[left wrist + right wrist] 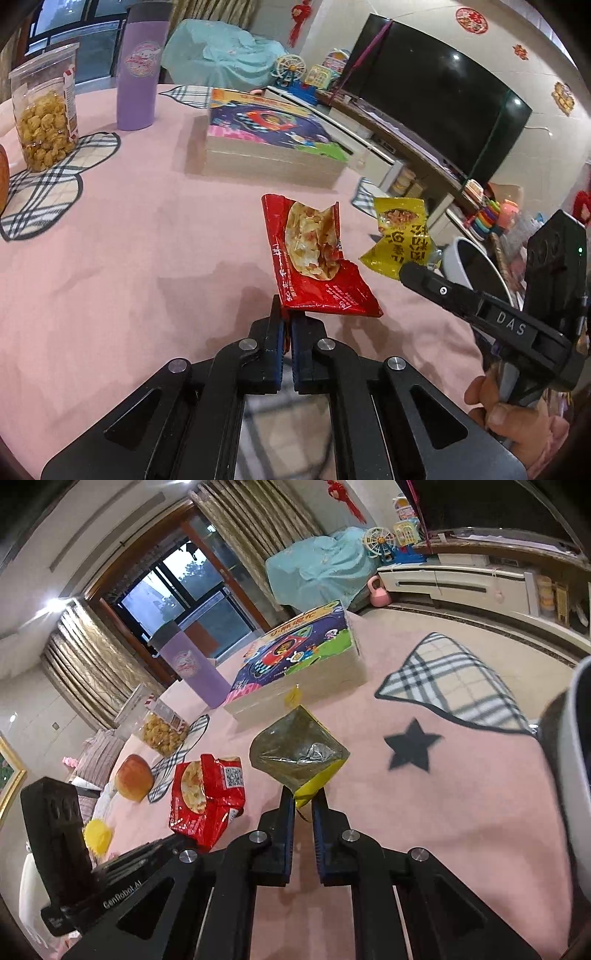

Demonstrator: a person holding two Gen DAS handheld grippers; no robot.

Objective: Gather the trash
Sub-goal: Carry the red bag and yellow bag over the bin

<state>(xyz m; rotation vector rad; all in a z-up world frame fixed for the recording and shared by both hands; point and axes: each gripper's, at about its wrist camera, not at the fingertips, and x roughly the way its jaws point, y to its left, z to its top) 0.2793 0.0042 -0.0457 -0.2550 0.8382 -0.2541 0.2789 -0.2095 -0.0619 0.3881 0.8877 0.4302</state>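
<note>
- Left tongs (287, 317) pinching shut on red wrapper (317, 258), holding it lifted above the pink table (129, 240).
- Right tongs (303, 801) clamping yellow wrapper (299, 753) corner, jaws nearly closed.
- Carrying step underway; white bin (576, 775) sitting right of right tongs, so next move probably calling for releasing both wrappers there.

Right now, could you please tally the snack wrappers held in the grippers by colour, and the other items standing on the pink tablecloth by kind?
Red wrapper: 1, in the left gripper
Yellow wrapper: 1, in the right gripper
Purple tumbler: 1
Snack jar: 1
Colourful box: 1
Apple: 1
Total: 6
</note>
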